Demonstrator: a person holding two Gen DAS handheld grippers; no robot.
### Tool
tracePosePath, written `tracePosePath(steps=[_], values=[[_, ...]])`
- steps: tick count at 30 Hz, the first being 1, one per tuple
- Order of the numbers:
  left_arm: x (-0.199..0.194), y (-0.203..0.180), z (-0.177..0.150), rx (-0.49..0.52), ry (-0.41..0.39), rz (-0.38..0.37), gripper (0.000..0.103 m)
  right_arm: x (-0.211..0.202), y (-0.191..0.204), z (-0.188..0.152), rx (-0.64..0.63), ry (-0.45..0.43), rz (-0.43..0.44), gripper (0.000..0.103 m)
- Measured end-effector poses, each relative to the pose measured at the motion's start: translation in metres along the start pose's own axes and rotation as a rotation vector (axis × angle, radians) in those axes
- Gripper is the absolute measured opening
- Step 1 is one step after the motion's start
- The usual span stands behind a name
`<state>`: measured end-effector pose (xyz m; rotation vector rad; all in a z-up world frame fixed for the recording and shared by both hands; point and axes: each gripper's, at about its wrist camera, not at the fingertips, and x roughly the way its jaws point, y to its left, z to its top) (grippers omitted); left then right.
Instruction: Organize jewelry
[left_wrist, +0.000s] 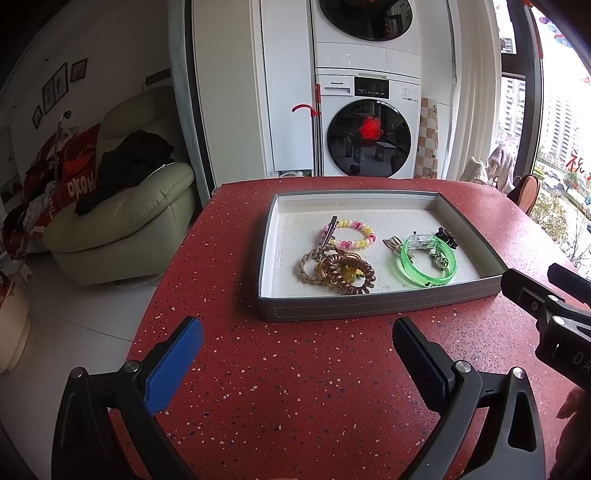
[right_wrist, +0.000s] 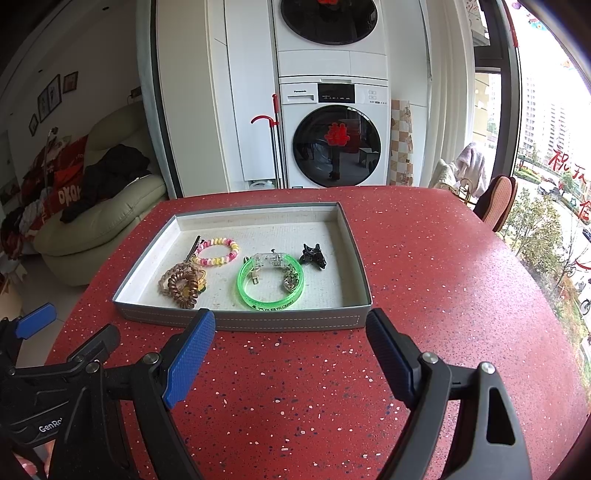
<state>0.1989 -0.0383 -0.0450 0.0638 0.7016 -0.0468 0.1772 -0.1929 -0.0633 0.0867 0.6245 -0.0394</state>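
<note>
A grey tray (left_wrist: 376, 308) (right_wrist: 240, 320) with a white lining stands on the red speckled table. In it lie a green bangle (left_wrist: 428, 263) (right_wrist: 270, 284), a pink-and-yellow coil band (left_wrist: 349, 236) (right_wrist: 218, 252), a brown coil tie (left_wrist: 349, 273) (right_wrist: 183, 286) on a braided loop, a black claw clip (left_wrist: 445, 236) (right_wrist: 314, 255) and a metal clip (left_wrist: 328, 230). My left gripper (left_wrist: 299, 328) (right_wrist: 26, 325) hovers open in front of the tray's near wall, holding nothing. My right gripper (right_wrist: 290, 321) (left_wrist: 532, 278) is open too, just short of the same wall.
The red table (left_wrist: 295, 387) (right_wrist: 443, 277) ends on the left above a white floor. A cream sofa (left_wrist: 122, 218) with clothes stands left. Stacked washing machines (left_wrist: 369, 136) and a red-handled mop (left_wrist: 314, 129) are behind the table. A chair (right_wrist: 496, 206) and a window are right.
</note>
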Motion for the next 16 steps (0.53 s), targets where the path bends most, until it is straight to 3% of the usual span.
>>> tracePosePath(steps=[16], values=[[-0.0014, -0.0002, 0.0013, 0.005, -0.002, -0.002, 0.103, -0.0012, 0.0013, 0.0012, -0.001, 0.002, 0.001, 0.086]])
